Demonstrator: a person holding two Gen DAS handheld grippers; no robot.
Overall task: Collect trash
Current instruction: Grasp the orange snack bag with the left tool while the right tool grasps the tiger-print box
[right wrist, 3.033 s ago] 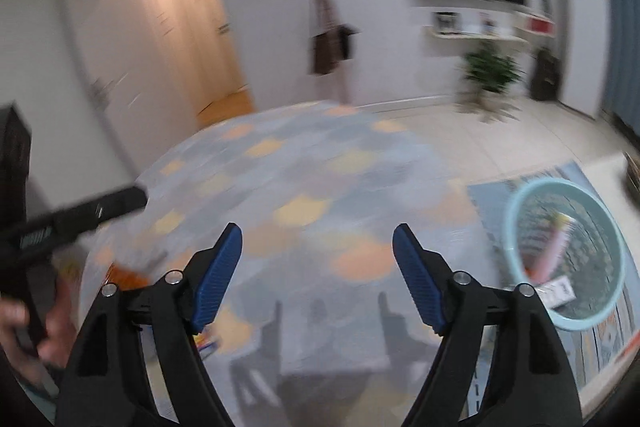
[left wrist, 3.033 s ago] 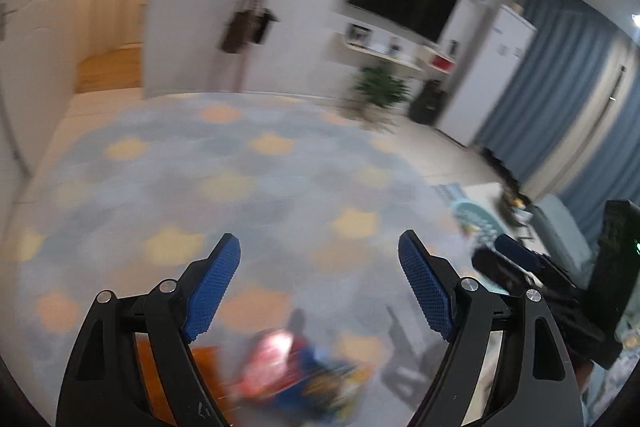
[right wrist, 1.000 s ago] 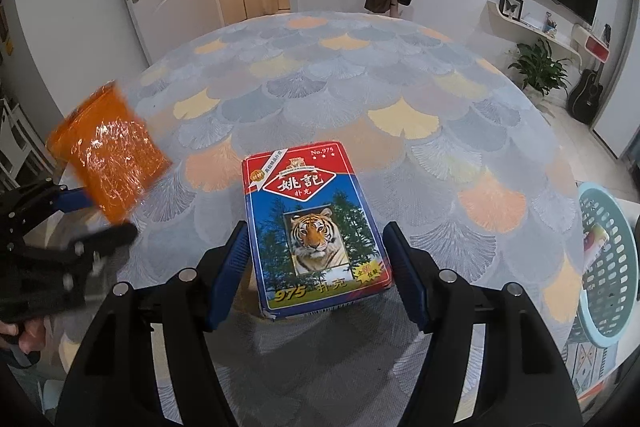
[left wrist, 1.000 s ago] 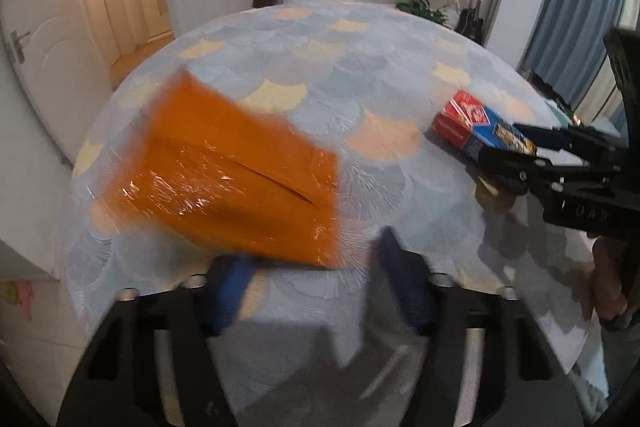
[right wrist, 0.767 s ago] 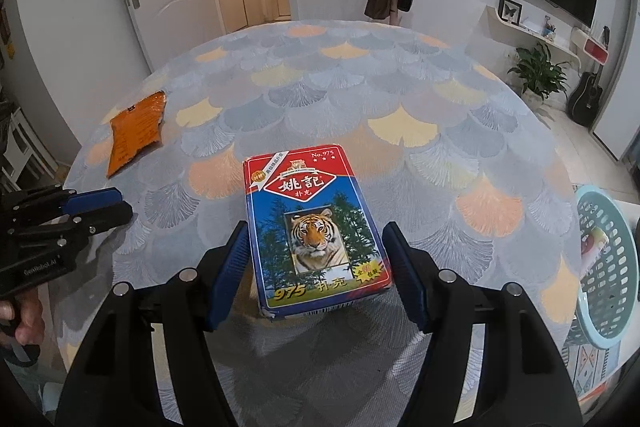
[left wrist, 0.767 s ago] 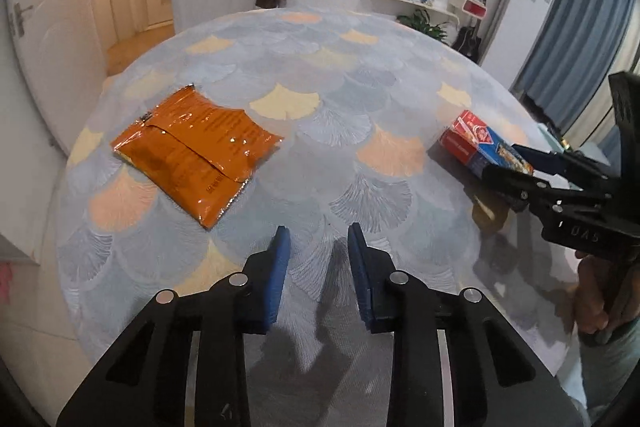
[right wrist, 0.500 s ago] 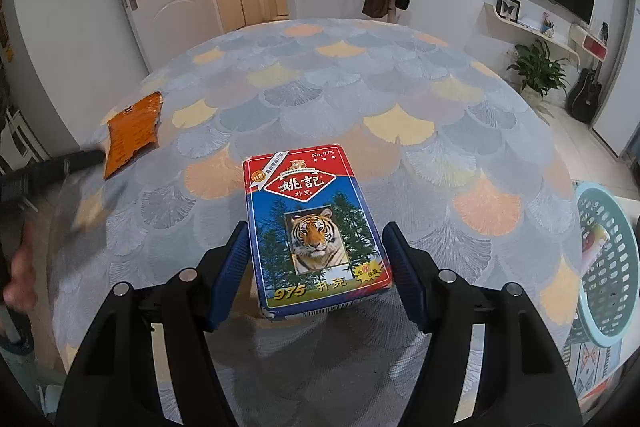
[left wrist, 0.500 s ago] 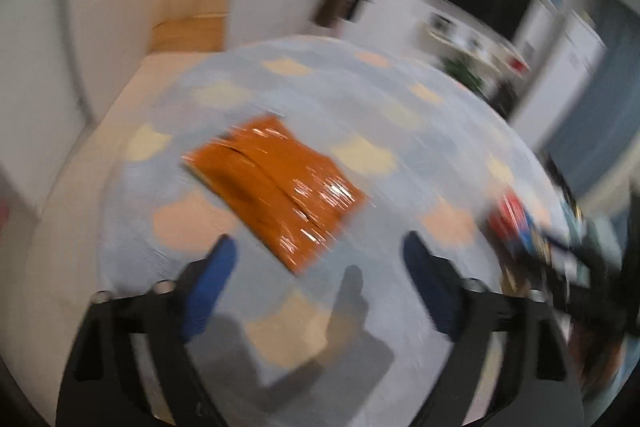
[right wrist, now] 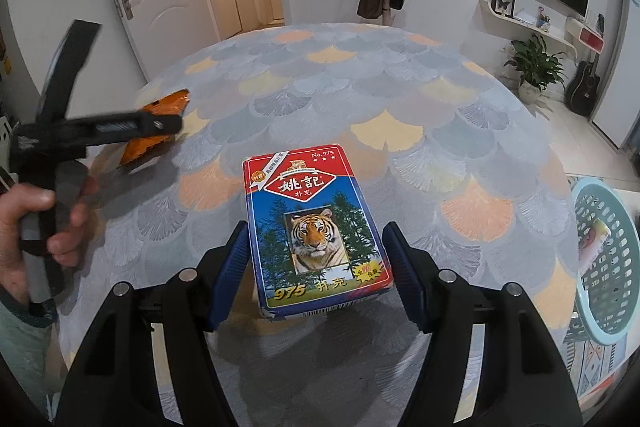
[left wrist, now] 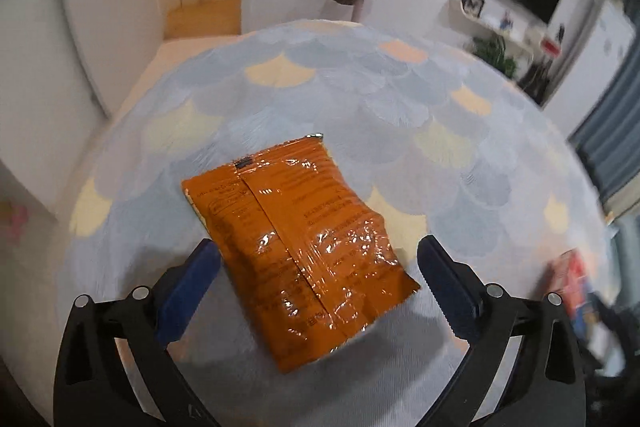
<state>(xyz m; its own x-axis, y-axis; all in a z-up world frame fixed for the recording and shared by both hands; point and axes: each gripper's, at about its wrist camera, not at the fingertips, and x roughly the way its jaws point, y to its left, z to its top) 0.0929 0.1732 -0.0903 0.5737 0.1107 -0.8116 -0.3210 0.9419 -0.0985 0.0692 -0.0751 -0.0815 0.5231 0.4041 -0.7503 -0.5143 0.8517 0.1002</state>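
An orange snack packet (left wrist: 298,251) lies flat on the round table (left wrist: 400,115). My left gripper (left wrist: 316,279) is open, its blue pads on either side of the packet's near half, just above it. In the right wrist view the packet (right wrist: 154,131) shows partly behind the left gripper (right wrist: 120,125). A red and blue playing-card box with a tiger (right wrist: 314,231) lies on the table between the pads of my right gripper (right wrist: 318,267). The left pad is touching or nearly touching the box, the right pad stands a little off it.
A light blue mesh basket (right wrist: 608,259) with some trash in it stands on the floor right of the table. The card box shows blurred at the right edge of the left wrist view (left wrist: 576,279). A door, coat stand, TV and plant stand behind.
My left gripper dropped the orange packet onto the table, shut briefly, then opened wide and came down over the packet. My right gripper has stayed around the card box.
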